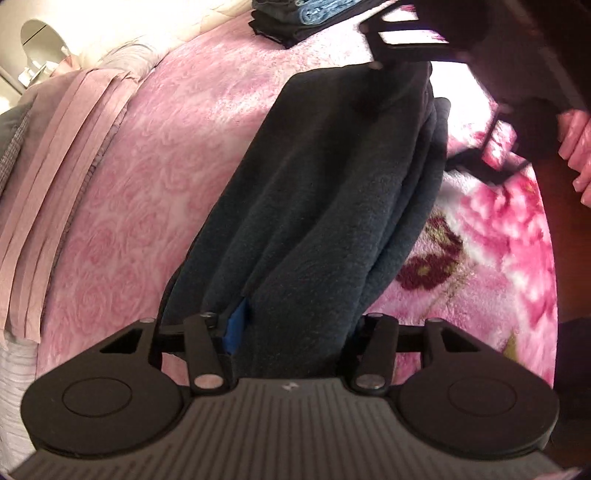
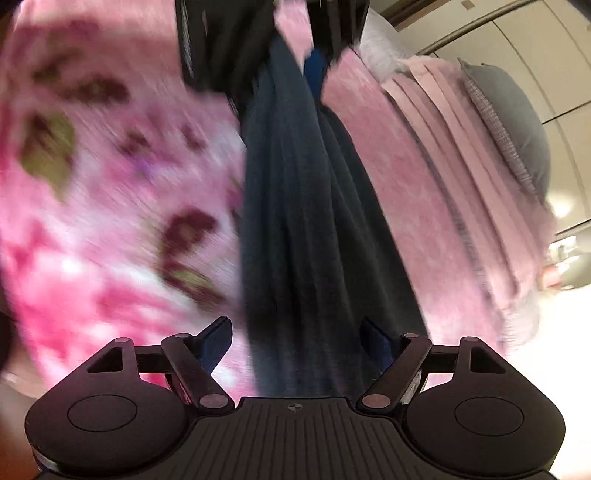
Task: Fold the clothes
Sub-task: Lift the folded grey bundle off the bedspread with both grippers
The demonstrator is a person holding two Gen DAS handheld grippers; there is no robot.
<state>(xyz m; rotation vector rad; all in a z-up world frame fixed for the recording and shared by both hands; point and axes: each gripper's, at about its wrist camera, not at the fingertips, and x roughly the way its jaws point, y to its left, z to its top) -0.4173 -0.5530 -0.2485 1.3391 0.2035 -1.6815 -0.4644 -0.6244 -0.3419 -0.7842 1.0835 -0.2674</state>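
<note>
A dark teal fleece garment hangs in a long bunched strip above the bed, stretched between both grippers. My left gripper is shut on its near end, with one blue pad showing beside the bunched cloth. The right gripper sits at the garment's far end, in the upper right of this view. In the right wrist view, the garment runs between the jaws of my right gripper, which stand open with a gap beside the left pad. The left gripper shows blurred at the top.
A pink rose-patterned blanket covers the bed, with a bright floral blanket alongside. Folded dark and blue clothes are stacked at the far edge. Pink pleated bedding and a grey pillow lie to one side. A hand grips the right tool.
</note>
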